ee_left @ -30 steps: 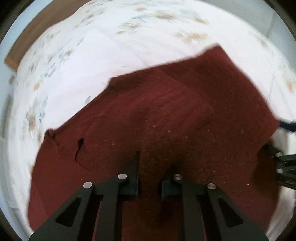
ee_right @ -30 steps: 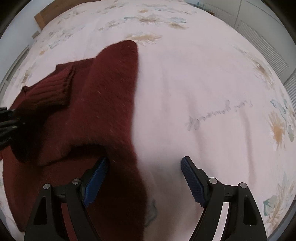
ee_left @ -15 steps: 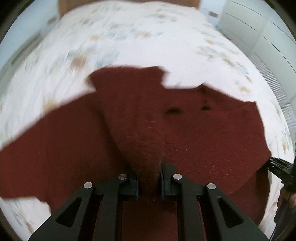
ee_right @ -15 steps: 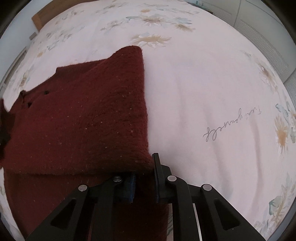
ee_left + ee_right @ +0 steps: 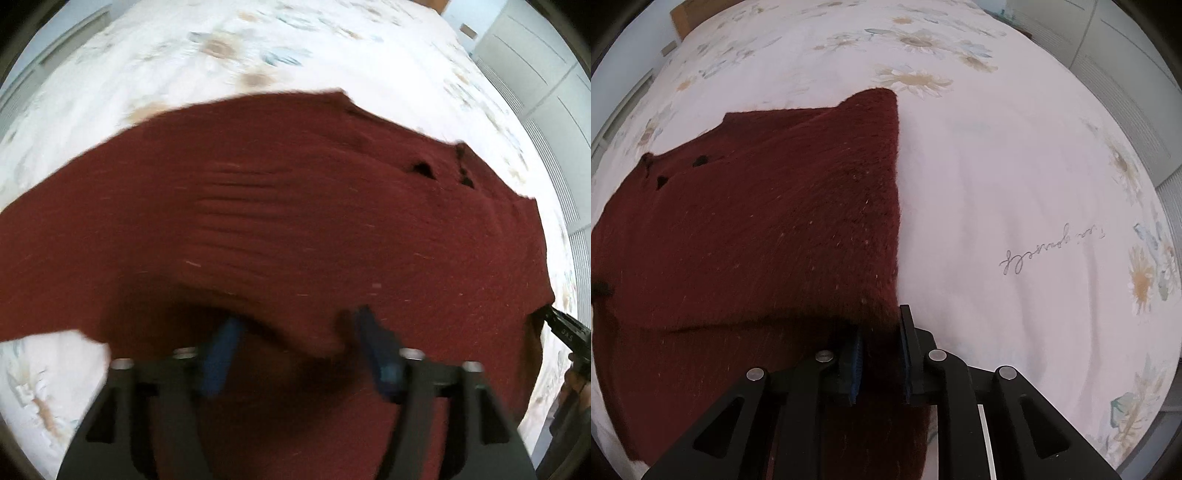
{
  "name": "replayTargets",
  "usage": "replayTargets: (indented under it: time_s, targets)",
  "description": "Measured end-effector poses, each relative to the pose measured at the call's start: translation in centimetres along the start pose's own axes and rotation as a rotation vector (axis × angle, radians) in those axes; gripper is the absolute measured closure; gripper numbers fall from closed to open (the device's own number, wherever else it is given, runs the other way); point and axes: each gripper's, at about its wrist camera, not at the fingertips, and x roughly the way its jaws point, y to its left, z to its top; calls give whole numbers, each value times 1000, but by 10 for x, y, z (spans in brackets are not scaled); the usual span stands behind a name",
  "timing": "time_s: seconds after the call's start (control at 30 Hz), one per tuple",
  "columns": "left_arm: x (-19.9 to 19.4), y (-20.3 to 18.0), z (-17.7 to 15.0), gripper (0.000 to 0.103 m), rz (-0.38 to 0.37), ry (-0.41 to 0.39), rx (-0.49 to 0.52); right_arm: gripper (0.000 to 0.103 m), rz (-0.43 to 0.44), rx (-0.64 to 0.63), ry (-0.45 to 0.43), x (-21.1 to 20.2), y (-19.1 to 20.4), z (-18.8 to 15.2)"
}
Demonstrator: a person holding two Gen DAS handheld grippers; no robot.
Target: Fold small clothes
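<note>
A dark red knitted sweater (image 5: 295, 229) lies spread across the floral bedsheet, partly folded over itself. My left gripper (image 5: 295, 347) is open, its blue-padded fingers apart with a fold of the sweater's edge slumped between them. In the right wrist view the sweater (image 5: 768, 236) fills the left half. My right gripper (image 5: 881, 354) is shut on the sweater's near right corner. The right gripper's tip also shows at the right edge of the left wrist view (image 5: 565, 332).
The white bedsheet with daisy prints (image 5: 1015, 184) covers the bed to the right and behind the sweater, with cursive writing (image 5: 1052, 251) printed on it. White cabinet doors (image 5: 546, 85) stand beyond the bed's far right. A wooden headboard (image 5: 681, 18) shows at the far left.
My left gripper has opened and let go of the sweater, which now lies wider and flatter. My right gripper stays shut on the sweater's corner.
</note>
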Motion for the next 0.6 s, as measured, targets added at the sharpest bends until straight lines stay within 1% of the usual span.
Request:
replayTargets:
  time_s: [0.03,0.1,0.17,0.23,0.3,0.37,0.43,0.5,0.57,0.6]
  targets:
    - [-5,7,1,21,0,-8,-14,84,-4,-5,-2,-1,0,0]
    - [-10,17,4,9,-8,-9,-40,84,-12,-10,-4,-5,1,-2]
    - [-10,31,12,5,0,-15,-68,79,-7,-5,-4,-8,0,-4]
    - [-13,43,12,4,16,-16,-88,77,-4,3,-5,-11,-2,-5]
    - [-9,49,17,4,-4,-2,-105,75,-5,6,0,-12,-5,-5]
    - [3,48,26,5,2,25,-113,65,-15,8,10,-12,-9,-6]
    - [18,40,36,5,20,40,-91,60,-26,8,14,-14,-13,-9]
    - [28,33,41,5,32,58,-65,58,-29,12,20,-16,-17,-12]
    - [42,21,43,6,40,117,-25,54,-23,22,28,-18,-21,-13]
    - [47,16,43,9,40,129,-8,52,-16,29,32,-19,-24,-13]
